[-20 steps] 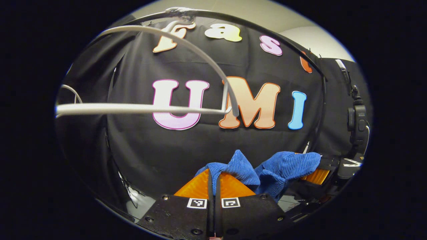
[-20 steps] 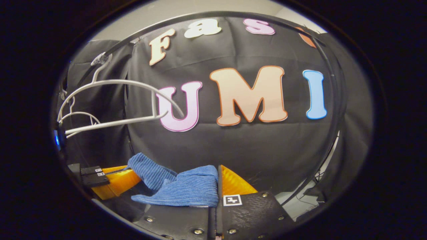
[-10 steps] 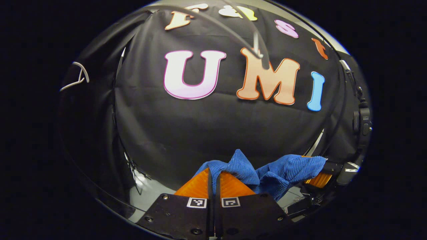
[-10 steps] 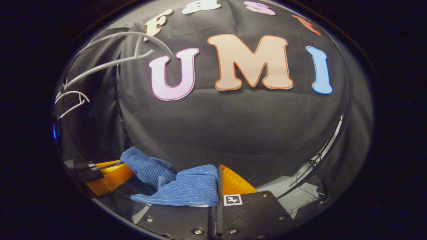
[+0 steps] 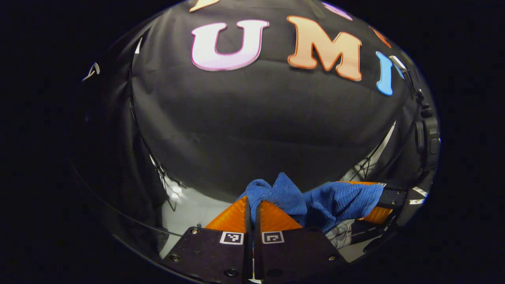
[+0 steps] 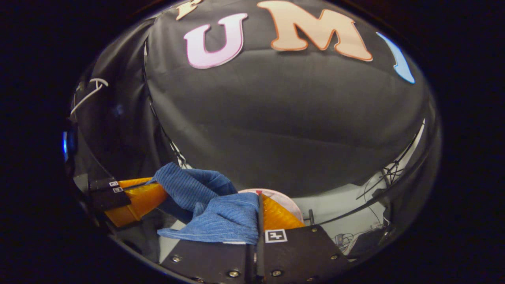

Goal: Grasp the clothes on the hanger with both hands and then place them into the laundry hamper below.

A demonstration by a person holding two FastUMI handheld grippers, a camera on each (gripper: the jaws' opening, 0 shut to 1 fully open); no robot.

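In the left gripper view, the left tongs (image 5: 252, 205) sit at the bottom centre of the frame, their two orange ribbed fingers (image 5: 232, 217) pressed together with a fold of the blue ribbed cloth garment (image 5: 315, 199) pinched between the tips. The garment bunches just above those tips and stretches toward the lower right of the frame, where the right tongs (image 5: 376, 197) clamp its far end.

In the right gripper view, the right tongs (image 6: 258, 213) are at the bottom centre, closed on the blue garment (image 6: 221, 217), which drapes over the left finger and hides it while the orange right finger (image 6: 278, 217) presses against its edge. From there the cloth runs to the lower left of the frame, where the left tongs (image 6: 152, 189) grip its other end. The garment hangs between the two tongs, in front of the black booth wall. A round pale pink rim (image 6: 286, 199) shows just behind the right finger. A white wire hanger (image 6: 88, 92) is at the upper left
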